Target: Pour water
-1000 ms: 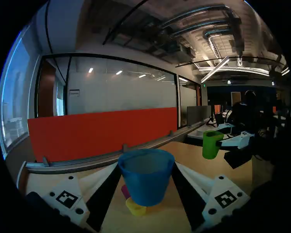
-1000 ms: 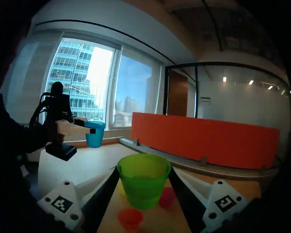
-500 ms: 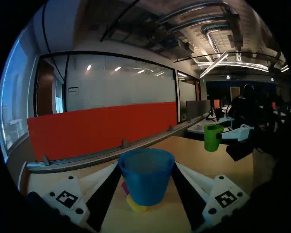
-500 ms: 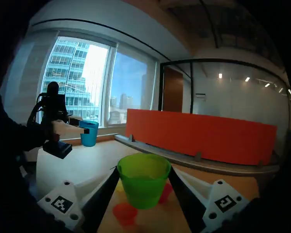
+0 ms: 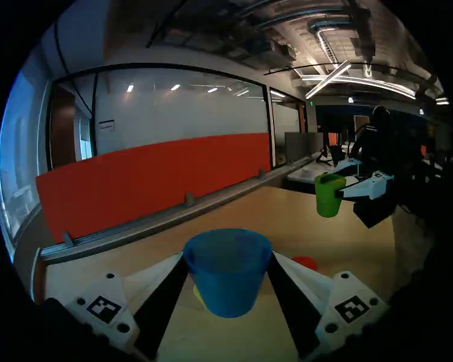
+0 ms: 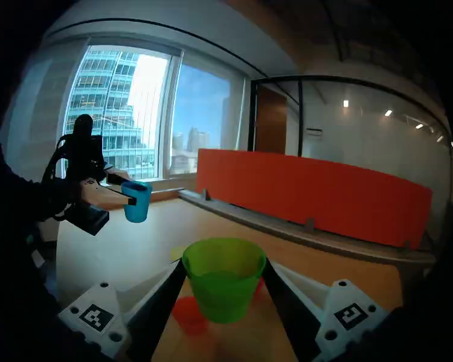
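The left claw [image 5: 226, 268] clamps the blue cup [image 5: 228, 292] by its sides, and the right claw [image 6: 224, 274] likewise clamps the green cup [image 6: 224, 298]. Both cups are upright above the counter [image 6: 124, 253]. They look like light, thin plastic that is likely to flex and slip, so a gentle mid-wall hold suits them.

this is looking like an open-plan office in a city tower district. a glass-walled room [image 5: 178, 114] is standing behind a long orange divider panel [image 5: 154, 181], which is running along the far edge of the pale wooden counter [image 5: 275, 211]. exposed pipes and ducts [image 5: 299, 24] are crossing the bare ceiling, and linear strip lights [image 5: 332, 75] are glowing beneath them. a tall window [image 6: 184, 120] is showing glass high-rise buildings [image 6: 99, 108] outside. further desks [image 5: 311, 172] are sitting beyond the counter's far right corner.
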The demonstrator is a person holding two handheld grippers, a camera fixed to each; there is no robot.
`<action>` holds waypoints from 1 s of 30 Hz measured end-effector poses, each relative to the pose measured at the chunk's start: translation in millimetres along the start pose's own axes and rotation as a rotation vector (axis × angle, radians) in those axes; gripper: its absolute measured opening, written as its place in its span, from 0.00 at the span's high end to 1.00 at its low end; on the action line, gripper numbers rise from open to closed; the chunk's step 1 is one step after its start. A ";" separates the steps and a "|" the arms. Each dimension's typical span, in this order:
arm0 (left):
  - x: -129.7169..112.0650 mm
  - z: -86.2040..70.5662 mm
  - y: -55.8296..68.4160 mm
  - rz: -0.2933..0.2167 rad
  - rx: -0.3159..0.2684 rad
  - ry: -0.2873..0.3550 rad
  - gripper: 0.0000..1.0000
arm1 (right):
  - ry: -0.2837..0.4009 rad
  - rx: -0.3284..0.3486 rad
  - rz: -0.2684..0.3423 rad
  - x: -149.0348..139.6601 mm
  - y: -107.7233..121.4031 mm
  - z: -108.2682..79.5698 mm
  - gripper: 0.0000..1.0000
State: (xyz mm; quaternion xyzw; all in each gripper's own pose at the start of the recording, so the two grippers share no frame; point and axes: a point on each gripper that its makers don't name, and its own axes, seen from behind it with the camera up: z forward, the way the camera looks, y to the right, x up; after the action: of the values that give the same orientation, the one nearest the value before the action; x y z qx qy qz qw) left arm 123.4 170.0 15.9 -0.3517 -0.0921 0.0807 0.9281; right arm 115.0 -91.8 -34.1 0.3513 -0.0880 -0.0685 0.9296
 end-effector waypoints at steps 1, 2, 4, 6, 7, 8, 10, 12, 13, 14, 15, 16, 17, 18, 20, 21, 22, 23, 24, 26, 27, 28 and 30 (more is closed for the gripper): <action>-3.8 1.0 1.2 0.004 -0.004 -0.012 0.13 | -0.009 0.002 0.001 -3.2 0.1 0.3 0.09; -8.1 2.1 2.5 0.009 -0.009 -0.026 0.13 | -0.019 0.003 0.001 -6.8 0.2 0.7 0.09; -15.7 4.3 4.3 0.018 -0.017 -0.051 0.13 | -0.035 0.006 0.005 -12.6 1.2 1.2 0.09; -23.9 6.7 6.0 0.028 -0.024 -0.078 0.13 | -0.052 0.007 0.010 -18.3 2.8 1.6 0.09; -28.1 7.8 6.7 0.032 -0.027 -0.091 0.13 | -0.058 0.005 0.011 -21.0 3.8 1.7 0.09; -32.7 9.1 7.5 0.036 -0.029 -0.105 0.13 | -0.064 0.004 0.012 -23.9 4.9 1.9 0.09; -41.1 10.6 8.6 0.045 -0.034 -0.131 0.13 | -0.076 0.003 0.014 -28.7 6.3 1.9 0.09; -49.8 11.9 9.8 0.053 -0.040 -0.158 0.13 | -0.089 0.003 0.015 -33.6 7.6 1.9 0.09; -53.4 12.3 10.2 0.058 -0.043 -0.170 0.13 | -0.095 0.004 0.017 -35.7 8.1 2.1 0.09; -57.5 12.8 10.7 0.062 -0.046 -0.183 0.13 | -0.102 0.005 0.018 -38.1 8.7 2.3 0.09; -61.0 13.3 11.2 0.066 -0.049 -0.194 0.13 | -0.108 0.005 0.019 -40.3 9.4 2.6 0.09; -64.4 13.7 11.8 0.070 -0.052 -0.205 0.13 | -0.115 0.005 0.020 -42.6 10.2 3.0 0.09; -68.2 14.2 12.4 0.074 -0.055 -0.217 0.13 | -0.123 0.004 0.021 -45.1 11.2 3.5 0.09; -71.5 14.7 12.8 0.077 -0.058 -0.227 0.13 | -0.130 0.004 0.021 -47.5 12.0 3.8 0.09; -78.4 15.5 13.5 0.082 -0.064 -0.249 0.13 | -0.147 0.003 0.020 -53.5 13.7 4.3 0.09; -81.8 15.8 13.9 0.083 -0.067 -0.259 0.13 | -0.155 0.004 0.019 -56.5 14.2 4.5 0.09; -85.5 15.9 14.3 0.084 -0.070 -0.269 0.13 | -0.164 0.005 0.019 -59.8 14.4 4.6 0.09; -89.6 16.0 14.8 0.085 -0.073 -0.281 0.13 | -0.174 0.007 0.018 -63.5 14.6 4.8 0.09; -93.3 16.1 15.5 0.085 -0.077 -0.292 0.13 | -0.183 0.008 0.017 -66.6 14.8 5.0 0.09; -101.1 16.0 17.8 0.081 -0.087 -0.314 0.13 | -0.200 0.009 0.016 -72.8 15.3 5.6 0.09; -104.6 16.1 18.8 0.080 -0.092 -0.325 0.13 | -0.208 0.009 0.016 -75.6 15.7 6.0 0.09; -108.1 16.3 19.7 0.078 -0.096 -0.336 0.13 | -0.216 0.009 0.016 -78.3 16.3 6.4 0.09; -115.4 16.7 21.2 0.074 -0.104 -0.359 0.13 | -0.232 0.009 0.018 -84.1 17.6 7.2 0.09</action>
State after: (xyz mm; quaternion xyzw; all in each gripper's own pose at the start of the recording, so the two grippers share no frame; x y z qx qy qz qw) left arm 5.8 171.5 0.8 -0.3823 -0.2472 0.1714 0.8737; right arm 32.6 -67.4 -26.8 0.3442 -0.1986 -0.1001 0.9122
